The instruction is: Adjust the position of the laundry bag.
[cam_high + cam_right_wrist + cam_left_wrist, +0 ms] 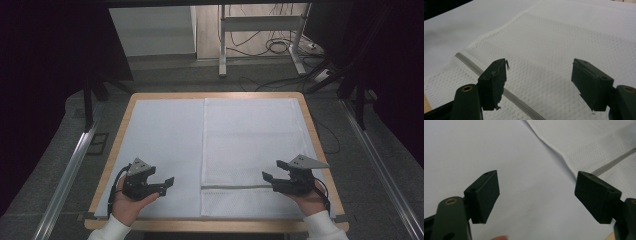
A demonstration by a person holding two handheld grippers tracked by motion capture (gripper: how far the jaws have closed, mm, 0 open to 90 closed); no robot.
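Mesh: a white rectangular mesh laundry bag with a grey zipper (252,150) lies flat on the right half of the white-covered wooden surface (165,140). Right hand-held gripper (270,180), jaws released and empty, hovers over the bag's zipper strip near its 5 o'clock corner. Left hand-held gripper (167,184), likewise released and empty, sits at 9 o'clock of the bag, just beside its left edge.

We hold the right gripper (539,85) w/ jaws wide apart, nothing between them, just above a white mesh bag (564,37). The bag's grey zipper (499,90) runs diagonally under the left-hand jaw. The bag lies flat on a white sheet (461,22).
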